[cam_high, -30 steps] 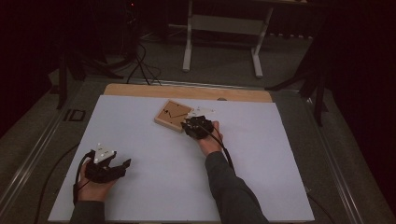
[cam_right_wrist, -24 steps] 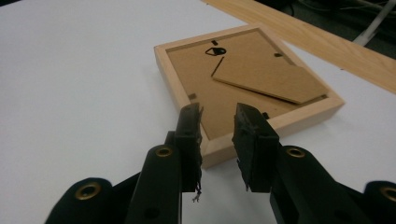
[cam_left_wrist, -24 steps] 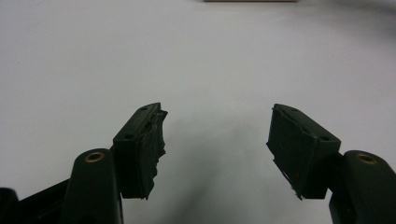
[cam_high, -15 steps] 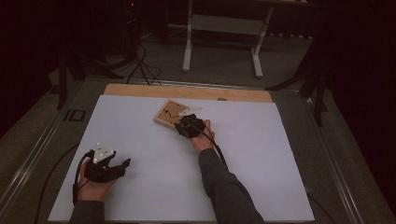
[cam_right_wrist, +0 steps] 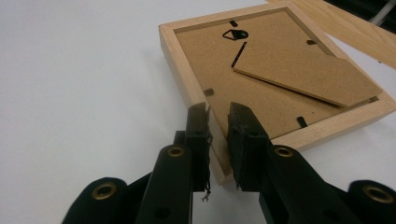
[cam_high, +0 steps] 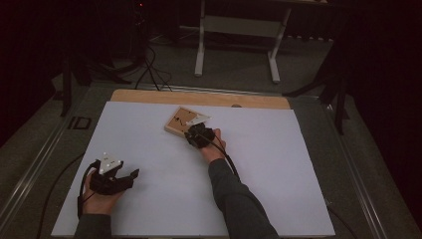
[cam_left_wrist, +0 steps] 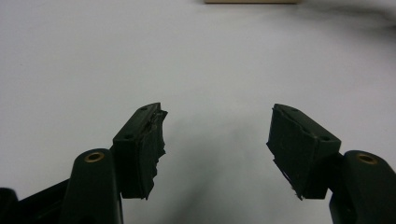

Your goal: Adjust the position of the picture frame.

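- Right gripper [cam_right_wrist: 218, 140] has its two black jaws straddling the near rail of the wooden picture frame [cam_right_wrist: 275, 84], one outside the rail and one over the backing board; they have just been closing, and the rail sits between them. A sliver of wood shows between the pads, so I read them as clamped on the rail, or at the point of it.
- Frame lies face down on the white table cover [cam_right_wrist: 79, 93], directly ahead of those jaws, its hanger and turn clips up.
- Handling, as a judgement: light and stiff in the wood, with smooth rails that could slide under a shallow pinch. Any glass on the underside would be fragile, so lift it level. The rail is the place to hold.
- Easel stand [cam_right_wrist: 308, 77], beyond the jaws, lies at an angle on the backing and overhangs the far corner; it looks loose and would flap or tear if gripped.
- Left gripper [cam_left_wrist: 217, 144], well off to the side, holds its jaws wide apart over bare cover with nothing between them.
- High view places the right gripper [cam_high: 199, 135] at the frame's [cam_high: 179, 122] near edge and the left gripper [cam_high: 112, 174] far from it, but hides the pads; the right gripper view shows that contact and the stand's tilt.
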A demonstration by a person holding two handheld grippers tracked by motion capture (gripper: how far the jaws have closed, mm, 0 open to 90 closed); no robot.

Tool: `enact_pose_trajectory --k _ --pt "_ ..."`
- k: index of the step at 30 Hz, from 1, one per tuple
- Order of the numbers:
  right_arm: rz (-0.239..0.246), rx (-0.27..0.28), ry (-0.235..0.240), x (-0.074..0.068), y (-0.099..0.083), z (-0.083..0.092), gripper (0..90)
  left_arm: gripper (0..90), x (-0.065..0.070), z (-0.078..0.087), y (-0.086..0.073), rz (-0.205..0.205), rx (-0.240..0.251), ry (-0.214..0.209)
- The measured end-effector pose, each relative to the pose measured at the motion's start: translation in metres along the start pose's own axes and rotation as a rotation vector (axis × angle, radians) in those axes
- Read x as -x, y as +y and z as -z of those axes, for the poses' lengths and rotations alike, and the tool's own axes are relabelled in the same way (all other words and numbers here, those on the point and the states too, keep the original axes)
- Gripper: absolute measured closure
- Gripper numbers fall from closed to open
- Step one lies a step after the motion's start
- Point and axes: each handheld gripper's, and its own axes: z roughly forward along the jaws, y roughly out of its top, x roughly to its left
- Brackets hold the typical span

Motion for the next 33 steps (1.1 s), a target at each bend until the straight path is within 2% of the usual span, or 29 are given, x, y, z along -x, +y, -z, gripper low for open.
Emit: enact_pose_trajectory --k 10,33 --pt "-0.002 -0.007 -0.021 0.0 -0.004 0.006 79.4 35.4 0.0 0.0 0.0 -0.004 -0.004 0.004" --pt "-0.046 0.012 -0.041 0.013 -0.045 0.049 80.5 35.4 0.002 -0.002 0.0 -0.015 -0.013 0.007"
